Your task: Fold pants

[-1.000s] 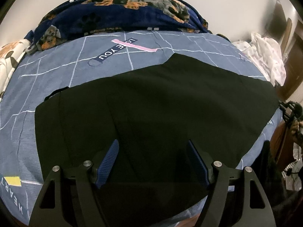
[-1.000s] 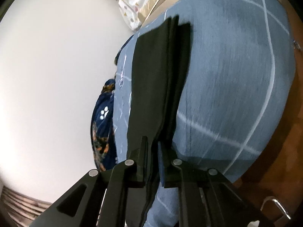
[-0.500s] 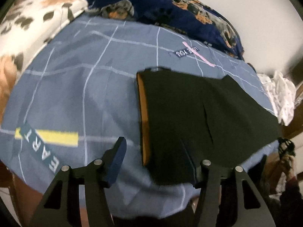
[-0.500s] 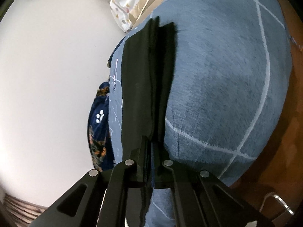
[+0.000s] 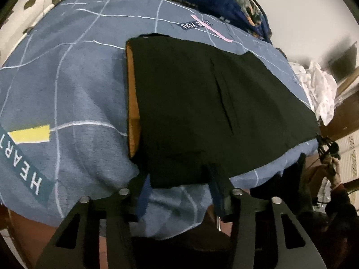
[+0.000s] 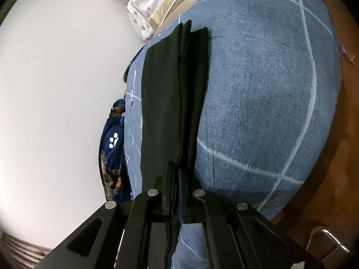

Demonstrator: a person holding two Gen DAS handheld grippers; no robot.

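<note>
Black pants (image 5: 202, 103) on blue bedsheet (image 5: 67, 89); L fingers (image 5: 143, 192) closing round waist corner, R fingers (image 6: 168, 190) clamp hem.

Black pants (image 5: 202, 103) are spread flat on the bed, orange lining exposed at nine o'clock, legs doubled together.

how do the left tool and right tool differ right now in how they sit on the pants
The left tool has a clear gap between its fingers and is closing, with the near corner of the black pants between them; the right tool is shut tight on the pants' far end. The left tool looks down across the flat cloth; the right tool looks along the pants' stacked edge. Both work the same pants on the blue bedsheet.
</note>
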